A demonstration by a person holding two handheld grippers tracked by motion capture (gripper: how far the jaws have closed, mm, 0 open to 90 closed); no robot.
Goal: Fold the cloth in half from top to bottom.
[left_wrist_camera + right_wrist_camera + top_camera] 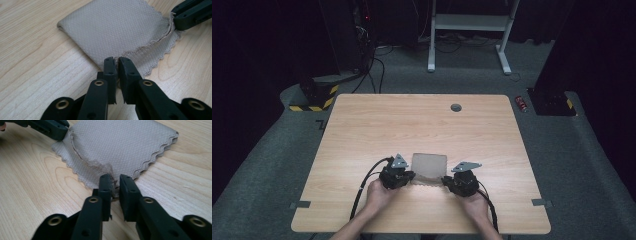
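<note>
A beige folded cloth (429, 165) with scalloped edges lies flat on the wooden table (412, 120), near its front edge. My left gripper (411, 177) sits at the cloth's near left corner and my right gripper (444, 180) at its near right corner. In the left gripper view the jaws of my left gripper (116, 62) stand a little apart, with a raised edge of the cloth (112, 30) loose between the tips. In the right gripper view my right gripper (115, 180) also shows a gap, and a puckered corner of the cloth (120, 147) sits in it unpressed.
A grey grommet (456, 107) sits near the table's far edge. Small tape pieces (300, 204) mark the front corners. On the floor beyond stand a yellow-and-black base (314, 97), a white desk frame (467, 30) and a small red item (522, 103).
</note>
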